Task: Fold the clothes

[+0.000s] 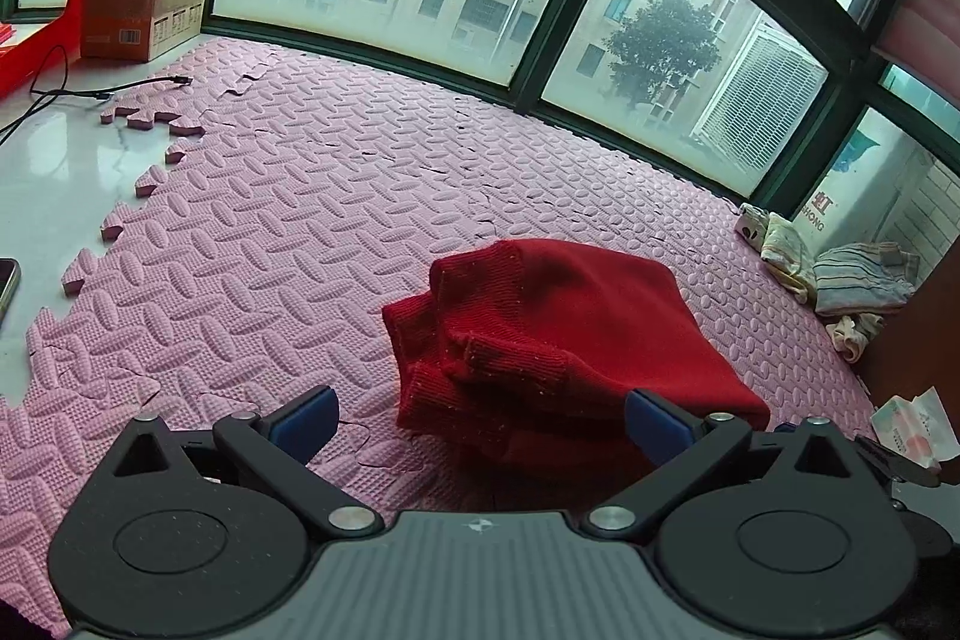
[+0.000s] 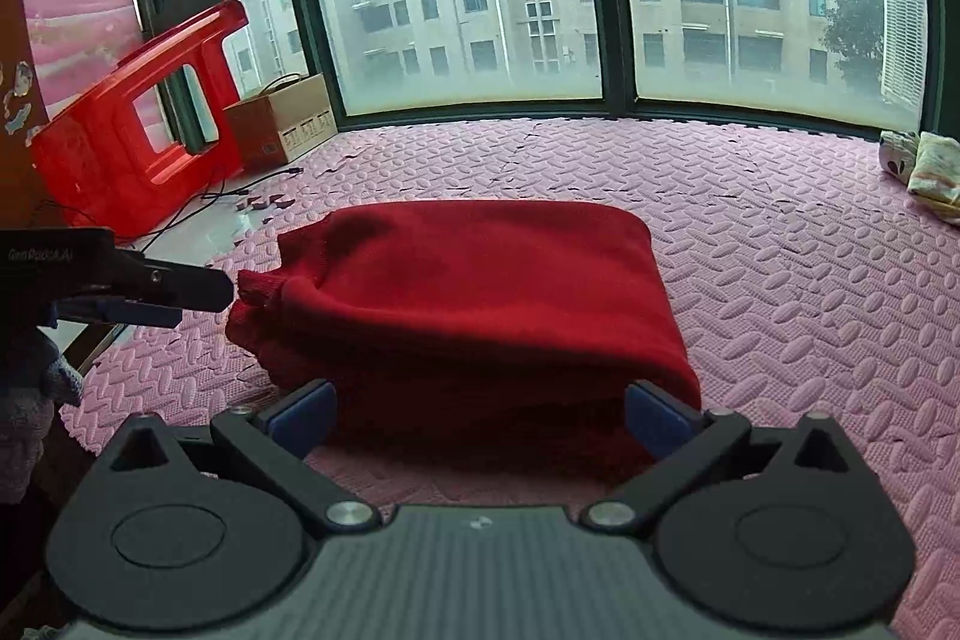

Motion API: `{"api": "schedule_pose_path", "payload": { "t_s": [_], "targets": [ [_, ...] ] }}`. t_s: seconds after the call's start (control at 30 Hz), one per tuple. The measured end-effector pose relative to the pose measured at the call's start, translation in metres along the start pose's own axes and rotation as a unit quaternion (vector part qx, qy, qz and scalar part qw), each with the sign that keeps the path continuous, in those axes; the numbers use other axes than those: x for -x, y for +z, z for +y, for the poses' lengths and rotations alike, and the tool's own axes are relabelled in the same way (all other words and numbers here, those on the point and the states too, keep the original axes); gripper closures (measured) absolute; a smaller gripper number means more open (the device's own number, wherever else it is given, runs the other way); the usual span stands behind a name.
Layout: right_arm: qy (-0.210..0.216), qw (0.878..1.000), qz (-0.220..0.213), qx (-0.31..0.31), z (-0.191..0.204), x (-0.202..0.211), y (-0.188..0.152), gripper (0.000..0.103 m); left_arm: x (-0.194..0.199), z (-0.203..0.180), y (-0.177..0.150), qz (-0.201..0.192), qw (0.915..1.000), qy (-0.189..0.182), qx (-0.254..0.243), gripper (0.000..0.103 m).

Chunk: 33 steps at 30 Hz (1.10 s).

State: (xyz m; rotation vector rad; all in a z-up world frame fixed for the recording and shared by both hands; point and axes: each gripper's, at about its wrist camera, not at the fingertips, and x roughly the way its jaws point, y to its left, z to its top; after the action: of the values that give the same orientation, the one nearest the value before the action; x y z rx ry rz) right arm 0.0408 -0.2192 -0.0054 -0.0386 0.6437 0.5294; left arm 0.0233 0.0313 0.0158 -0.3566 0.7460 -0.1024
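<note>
Left wrist view shows the folded red sweater [image 1: 558, 334] lying on the pink foam mat [image 1: 288, 196]. Left gripper [image 1: 480, 415] and right gripper [image 2: 480, 415] both stand spread wide, grasping nothing.

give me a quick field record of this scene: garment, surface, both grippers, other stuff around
garment: red knitted sweater, folded into a compact bundle, lying flat
surface: pink interlocking foam mat beside a window
left gripper: jaws open, nothing held, sweater just ahead of it
right gripper: jaws open, nothing held, sweater edge between its fingers
other clothes: striped folded cloth and pale cloths at the mat's corner
clutter: brown cardboard box, red plastic stool, black cable
</note>
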Motion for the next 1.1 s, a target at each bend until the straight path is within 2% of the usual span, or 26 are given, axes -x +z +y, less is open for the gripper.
{"api": "schedule_pose_path", "payload": {
  "t_s": [0.33, 0.53, 0.6, 0.7, 0.87, 0.93, 1.0, 1.1],
  "targets": [
    [0.035, 0.991, 0.017, 0.127, 0.045, -0.023, 0.019, 0.0, -0.008, 0.014, 0.017, 0.015, 0.9981, 0.015, 0.057, 0.0],
    [0.028, 0.969, 0.027, 0.243, 0.083, -0.045, 0.019, 0.001, -0.019, 0.02, 0.023, 0.032, 0.9939, -0.001, 0.105, 0.0],
    [0.023, 0.958, 0.033, 0.284, 0.095, -0.054, 0.016, 0.008, -0.023, 0.021, 0.024, 0.039, 0.9926, -0.01, 0.114, 0.0],
    [0.02, 0.944, 0.048, 0.327, 0.108, -0.068, 0.012, 0.013, -0.028, 0.021, 0.026, 0.048, 0.9912, -0.023, 0.121, 0.0],
    [-0.009, 0.924, 0.057, 0.378, 0.122, -0.085, 0.005, 0.018, -0.034, 0.031, 0.025, 0.067, 0.9832, -0.05, 0.162, 0.0],
    [-0.019, 0.919, 0.053, 0.39, 0.125, -0.087, 0.002, 0.024, -0.038, 0.035, 0.024, 0.077, 0.979, -0.062, 0.178, 0.0],
    [-0.024, 0.919, 0.051, 0.391, 0.125, -0.087, 0.003, 0.035, -0.041, 0.037, 0.022, 0.087, 0.9747, -0.073, 0.193, 0.0],
    [-0.014, 0.928, 0.05, 0.369, 0.12, -0.084, 0.009, 0.044, -0.044, 0.04, 0.02, 0.095, 0.9669, -0.089, 0.22, 0.0]
  ]
}}
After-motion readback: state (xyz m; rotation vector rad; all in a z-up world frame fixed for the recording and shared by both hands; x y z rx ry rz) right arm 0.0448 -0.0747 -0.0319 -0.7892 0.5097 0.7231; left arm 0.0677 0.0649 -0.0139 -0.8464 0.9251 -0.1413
